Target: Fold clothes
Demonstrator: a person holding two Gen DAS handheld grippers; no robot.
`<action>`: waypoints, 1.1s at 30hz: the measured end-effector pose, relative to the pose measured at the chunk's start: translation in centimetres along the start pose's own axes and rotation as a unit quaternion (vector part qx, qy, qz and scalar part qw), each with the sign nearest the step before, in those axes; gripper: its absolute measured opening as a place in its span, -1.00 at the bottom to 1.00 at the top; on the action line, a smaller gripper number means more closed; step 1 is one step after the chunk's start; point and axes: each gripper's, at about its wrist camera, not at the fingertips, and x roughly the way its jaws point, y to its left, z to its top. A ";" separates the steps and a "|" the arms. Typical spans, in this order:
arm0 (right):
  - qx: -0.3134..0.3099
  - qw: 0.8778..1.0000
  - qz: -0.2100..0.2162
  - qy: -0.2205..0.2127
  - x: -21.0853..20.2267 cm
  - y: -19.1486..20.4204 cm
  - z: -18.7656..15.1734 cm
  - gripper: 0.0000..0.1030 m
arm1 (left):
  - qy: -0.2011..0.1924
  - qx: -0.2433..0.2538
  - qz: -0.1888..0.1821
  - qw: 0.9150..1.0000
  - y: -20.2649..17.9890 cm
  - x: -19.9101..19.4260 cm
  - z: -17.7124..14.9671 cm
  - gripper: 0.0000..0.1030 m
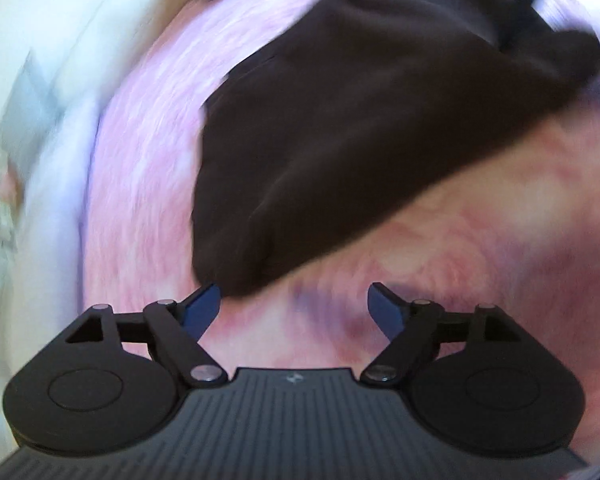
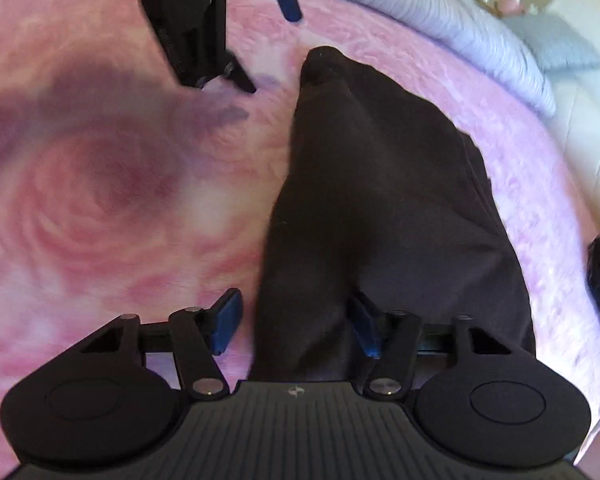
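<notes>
Dark brown garment (image 2: 380,208) lies on the pink blanket (image 2: 80,200). The right gripper (image 2: 296,320), at 6 o'clock, is spread around its near end. The left gripper (image 1: 294,308) is spread, empty, the cloth's tip at its 11 o'clock.

- The left wrist view looks forward past its own fingers (image 1: 204,312), low and close over the pink blanket (image 1: 140,200), facing the dark garment (image 1: 360,140); it is blurred.
- The right wrist view looks down along the same garment (image 2: 380,200) from close above, the cloth lying between its fingers (image 2: 228,320).
- Both views share the garment and blanket (image 2: 80,200); the right view also catches the left gripper (image 2: 260,36) at its top edge.
</notes>
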 end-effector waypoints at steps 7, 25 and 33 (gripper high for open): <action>0.005 1.000 0.006 -0.017 -2.4 -2.5 -0.9 -0.81 | -0.046 0.124 0.017 0.991 0.2 4.0 1.5 0.35; 0.002 0.998 -0.064 -0.013 0.4 -3.0 -1.5 -0.79 | -0.037 0.114 -0.056 0.991 2.2 3.8 3.1 -0.80; -0.072 0.995 -0.062 -0.024 -8.5 -10.6 -0.2 -0.82 | -0.028 0.081 -0.096 0.992 4.7 -4.6 7.9 -0.82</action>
